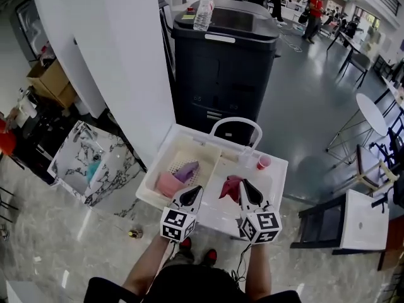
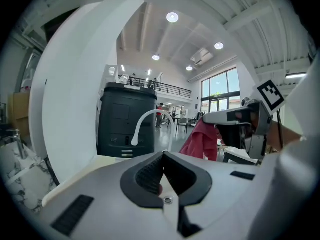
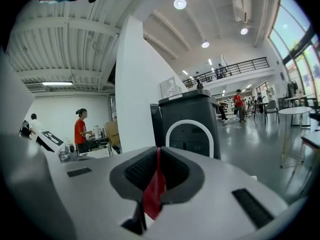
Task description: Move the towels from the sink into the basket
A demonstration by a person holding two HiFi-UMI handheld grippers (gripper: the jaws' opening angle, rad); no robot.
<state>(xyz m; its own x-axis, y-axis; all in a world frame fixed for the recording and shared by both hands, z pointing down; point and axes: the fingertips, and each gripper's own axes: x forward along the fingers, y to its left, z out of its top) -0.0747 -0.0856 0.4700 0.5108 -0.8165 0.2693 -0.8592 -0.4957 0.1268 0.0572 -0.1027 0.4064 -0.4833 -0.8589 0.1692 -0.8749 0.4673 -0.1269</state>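
Observation:
A white sink unit (image 1: 276, 180) has two basins. The left basin holds a pale perforated basket (image 1: 180, 166) with a pink towel (image 1: 168, 184) and a purple towel (image 1: 188, 170) lying in it. My right gripper (image 1: 243, 185) is shut on a red towel (image 1: 230, 187), which hangs over the right basin. The same red towel (image 3: 154, 193) is pinched between its jaws in the right gripper view. From the left gripper view, the red towel (image 2: 202, 140) dangles in the air. My left gripper (image 1: 196, 190) hovers at the basket's near edge, jaws together, with no towel in them.
A white arched faucet (image 1: 235, 122) stands at the sink's back rim, with a pink cup (image 1: 264, 162) to its right. Behind the sink stands a large black machine (image 1: 224, 62) with a bottle (image 1: 203, 12) on top. A white pillar (image 1: 120, 55) rises at the left.

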